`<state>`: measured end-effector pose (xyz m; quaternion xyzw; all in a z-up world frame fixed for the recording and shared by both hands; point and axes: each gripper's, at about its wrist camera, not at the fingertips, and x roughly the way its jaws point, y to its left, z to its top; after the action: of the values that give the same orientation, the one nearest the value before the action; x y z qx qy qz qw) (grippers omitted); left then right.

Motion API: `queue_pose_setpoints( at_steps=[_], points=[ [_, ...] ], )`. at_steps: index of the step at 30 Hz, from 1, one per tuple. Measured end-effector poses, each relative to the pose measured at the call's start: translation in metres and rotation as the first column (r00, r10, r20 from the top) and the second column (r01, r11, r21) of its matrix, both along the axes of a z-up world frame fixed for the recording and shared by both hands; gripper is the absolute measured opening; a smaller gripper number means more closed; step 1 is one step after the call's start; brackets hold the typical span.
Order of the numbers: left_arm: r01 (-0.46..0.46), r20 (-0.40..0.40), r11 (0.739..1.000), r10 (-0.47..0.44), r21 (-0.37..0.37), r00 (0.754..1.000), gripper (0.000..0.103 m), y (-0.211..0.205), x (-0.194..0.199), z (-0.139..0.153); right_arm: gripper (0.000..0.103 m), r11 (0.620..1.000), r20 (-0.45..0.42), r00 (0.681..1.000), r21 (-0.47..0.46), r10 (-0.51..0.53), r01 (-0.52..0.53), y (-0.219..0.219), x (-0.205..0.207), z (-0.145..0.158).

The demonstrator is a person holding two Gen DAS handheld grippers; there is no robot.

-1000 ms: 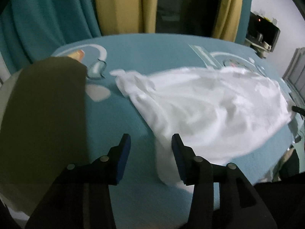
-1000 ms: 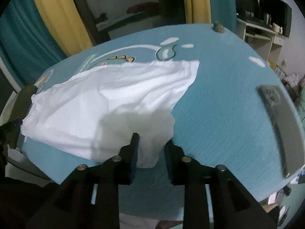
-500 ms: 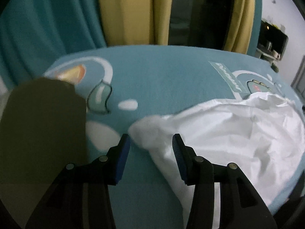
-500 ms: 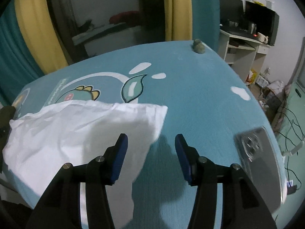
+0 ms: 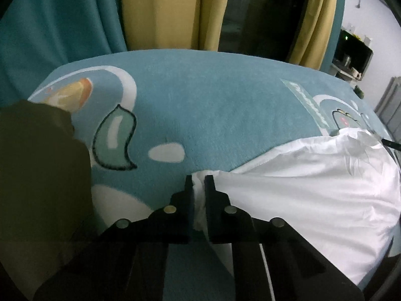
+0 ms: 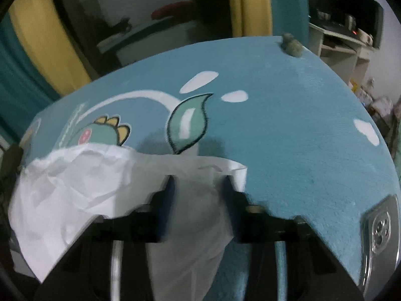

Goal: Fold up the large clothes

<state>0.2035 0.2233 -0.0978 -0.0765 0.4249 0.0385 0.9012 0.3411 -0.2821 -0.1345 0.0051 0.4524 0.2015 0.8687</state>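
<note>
Left tongs [image 5: 199, 183] snapped onto white garment [image 5: 313, 183] corner; right tongs [image 6: 199, 183] closing astride its edge.

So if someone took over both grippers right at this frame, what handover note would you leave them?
Left gripper: shut on a corner of the white garment.
Right gripper: jaws closing, the garment's other corner between them; pads not yet pressing it.
Garment: crumpled, spread between the two grippers on the blue dinosaur blanket, near its front edge.
Nearby: a phone lies on the blanket to the right of the garment; a dark olive cloth sits at the left.
Done: left corner gripped.
Left: finish the right grip, probably pull the garment flat, then fold.
</note>
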Motion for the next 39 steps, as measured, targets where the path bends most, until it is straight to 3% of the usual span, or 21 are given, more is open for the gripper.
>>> queue_pose_setpoints(
  at_steps=[2, 7, 11, 16, 20, 24, 27, 31, 35, 39],
  points=[
    [-0.001, -0.007, 1.000, 0.002, 0.012, 1.000, 0.007, 0.000, 0.006, 0.002, 0.003, 1.000, 0.004, 1.000, 0.017, 0.022, -0.022, 0.003, 0.000, 0.000],
    [-0.026, 0.016, 0.999, 0.026, 0.040, 1.000, 0.007, 0.002, 0.015, 0.019, 0.002, 0.999, 0.083, 0.996, -0.023, -0.020, 0.022, -0.001, 0.007, 0.013],
    [-0.040, -0.082, 0.998, 0.043, 0.039, 0.996, 0.007, -0.002, 0.020, 0.005, 0.002, 0.991, 0.108, 0.994, -0.130, -0.018, 0.032, 0.003, 0.010, 0.010],
    [-0.017, -0.124, 0.998, 0.025, 0.060, 0.992, 0.007, -0.018, -0.004, 0.007, 0.002, 0.983, 0.081, 0.997, -0.181, 0.001, 0.014, 0.006, 0.004, -0.003],
    [-0.023, -0.141, 0.993, 0.040, 0.118, 0.989, 0.027, -0.019, -0.014, 0.023, 0.010, 0.978, 0.069, 0.998, -0.209, 0.002, 0.012, 0.005, 0.003, 0.005],
    [-0.033, -0.040, 0.993, 0.038, 0.113, 0.998, 0.036, -0.021, -0.013, 0.059, 0.021, 0.971, 0.137, 0.991, -0.239, 0.009, 0.024, 0.013, 0.005, 0.026],
    [0.011, 0.021, 0.995, -0.013, 0.098, 1.000, 0.041, -0.031, 0.003, 0.077, 0.029, 0.976, 0.186, 0.982, -0.219, 0.034, 0.007, 0.027, 0.009, 0.040],
    [0.147, -0.006, 0.983, -0.147, 0.112, 0.989, 0.041, -0.068, 0.041, 0.068, 0.030, 0.975, 0.196, 0.974, -0.209, 0.113, -0.071, 0.063, 0.015, 0.045],
    [0.315, -0.063, 0.945, -0.311, 0.082, 0.948, 0.041, -0.109, 0.071, 0.044, 0.030, 0.939, 0.173, 0.930, -0.184, 0.323, -0.292, 0.114, 0.013, 0.036],
    [0.423, -0.093, 0.903, -0.416, 0.072, 0.905, 0.041, -0.142, 0.092, 0.031, 0.030, 0.889, 0.141, 0.884, -0.189, 0.445, -0.418, 0.153, 0.011, 0.025]
  ],
)
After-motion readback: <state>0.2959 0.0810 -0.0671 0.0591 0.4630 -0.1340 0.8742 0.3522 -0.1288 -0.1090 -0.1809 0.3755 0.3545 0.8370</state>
